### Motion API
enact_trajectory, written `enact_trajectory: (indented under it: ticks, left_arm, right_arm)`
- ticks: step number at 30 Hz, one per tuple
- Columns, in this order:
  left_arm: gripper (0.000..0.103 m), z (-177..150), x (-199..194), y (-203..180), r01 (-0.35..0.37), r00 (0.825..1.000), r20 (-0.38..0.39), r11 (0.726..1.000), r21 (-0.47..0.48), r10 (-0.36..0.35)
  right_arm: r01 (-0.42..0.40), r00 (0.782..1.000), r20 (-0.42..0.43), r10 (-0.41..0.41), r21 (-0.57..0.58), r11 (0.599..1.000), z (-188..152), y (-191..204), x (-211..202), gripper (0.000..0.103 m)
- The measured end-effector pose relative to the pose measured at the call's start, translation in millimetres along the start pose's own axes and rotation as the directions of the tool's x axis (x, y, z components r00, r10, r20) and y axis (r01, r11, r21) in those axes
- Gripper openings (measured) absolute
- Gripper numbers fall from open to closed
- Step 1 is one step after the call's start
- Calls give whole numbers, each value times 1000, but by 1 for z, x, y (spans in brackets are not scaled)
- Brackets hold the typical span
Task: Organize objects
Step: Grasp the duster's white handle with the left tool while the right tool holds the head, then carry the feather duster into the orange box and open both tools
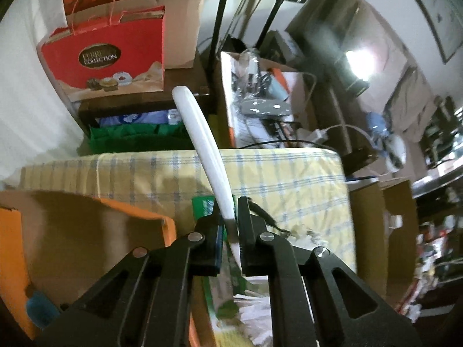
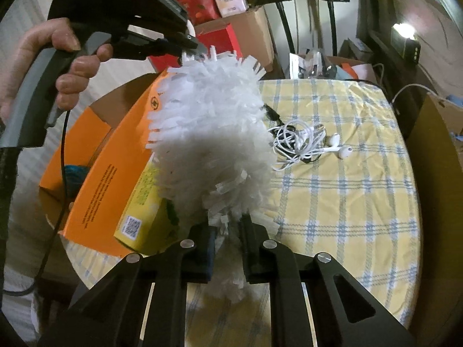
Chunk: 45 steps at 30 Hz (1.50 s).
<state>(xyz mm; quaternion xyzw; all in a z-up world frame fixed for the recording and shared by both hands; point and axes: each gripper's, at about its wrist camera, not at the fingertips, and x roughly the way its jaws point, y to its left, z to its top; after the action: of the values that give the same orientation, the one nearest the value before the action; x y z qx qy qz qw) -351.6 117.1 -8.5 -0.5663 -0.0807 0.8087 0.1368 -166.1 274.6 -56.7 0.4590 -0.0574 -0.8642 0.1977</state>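
Observation:
My left gripper [image 1: 228,222] is shut on the white plastic handle [image 1: 199,141] of a duster, which curves up and away from the fingers. In the right wrist view my right gripper [image 2: 228,231] is shut on the duster's fluffy white head [image 2: 208,133], held above the table. The left gripper [image 2: 191,49] also shows there at the head's far top end, held by a hand. An open orange cardboard box [image 2: 98,179] stands at the table's left, with a yellow-green box [image 2: 144,202] leaning against it. Tangled white earphones [image 2: 303,141] lie on the yellow checked tablecloth [image 2: 347,188].
Behind the table are a red Ferrero paper bag [image 1: 107,57], cardboard boxes [image 1: 260,107] full of cables and clutter, and green bags [image 1: 136,138]. A brown cardboard piece [image 2: 434,173] stands at the table's right edge. A bright lamp [image 2: 405,31] glows at the right rear.

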Motion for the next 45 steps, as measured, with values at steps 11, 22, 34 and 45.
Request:
enact_trajectory:
  ticks: [11,22,34,45]
  left_arm:
    - [7,-15,-78,12,119,991,64,993,-21,-117]
    - [8,-34,-144,93,78,987,148,991,-112,-61]
    - [9,-57,-180,202,59,982,187,964,-261,-10]
    - [10,-70,-147,248,47,991,133,951,-304,-7]
  right_arm:
    - [41,998,51,-35,-103,994,3,37,-52,12]
    - [17,998,61,-2,-246,969,19,111,-61,12]
    - [-48,998,9,56,-382,923,36,188,-23,11]
    - [-67,997,-51,50,-402,913,30,205,14,11]
